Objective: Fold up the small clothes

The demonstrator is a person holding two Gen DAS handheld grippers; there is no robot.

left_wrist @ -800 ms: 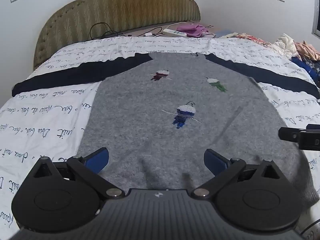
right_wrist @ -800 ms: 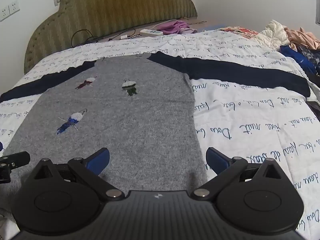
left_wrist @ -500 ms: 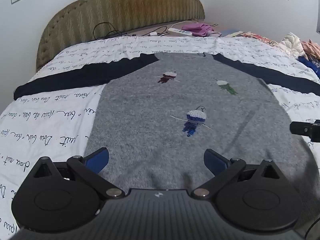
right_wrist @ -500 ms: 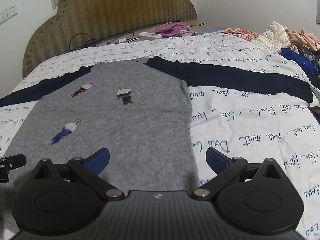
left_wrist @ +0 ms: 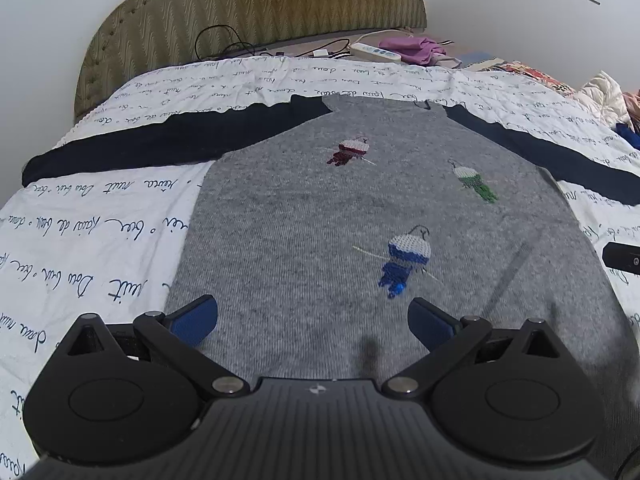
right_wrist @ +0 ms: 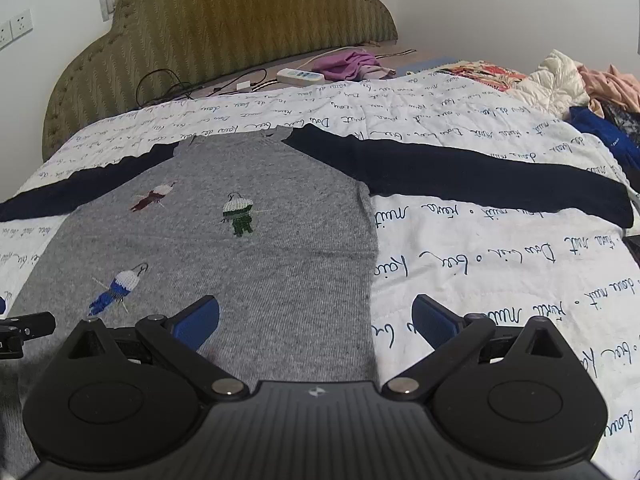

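Note:
A grey sweater (left_wrist: 304, 232) with navy sleeves and three small knitted figures lies flat and spread out on the bed, hem toward me. It also shows in the right wrist view (right_wrist: 280, 248). My left gripper (left_wrist: 314, 316) is open and empty, low over the hem on the sweater's left half. My right gripper (right_wrist: 316, 316) is open and empty, straddling the sweater's right side edge near the hem. The left sleeve (left_wrist: 160, 140) and right sleeve (right_wrist: 480, 176) stretch straight outward.
The bed has a white quilt (right_wrist: 500, 272) printed with script. An olive headboard (left_wrist: 256, 4) stands behind. A power strip (left_wrist: 376, 53), cables and a purple cloth (left_wrist: 416, 46) lie at the bed's head. A heap of clothes (right_wrist: 592, 88) sits at the right.
Both grippers have moved a little leftward and forward over the sweater; the right one now sits over the sweater's right side edge. Both stay open. The sweater has not moved.

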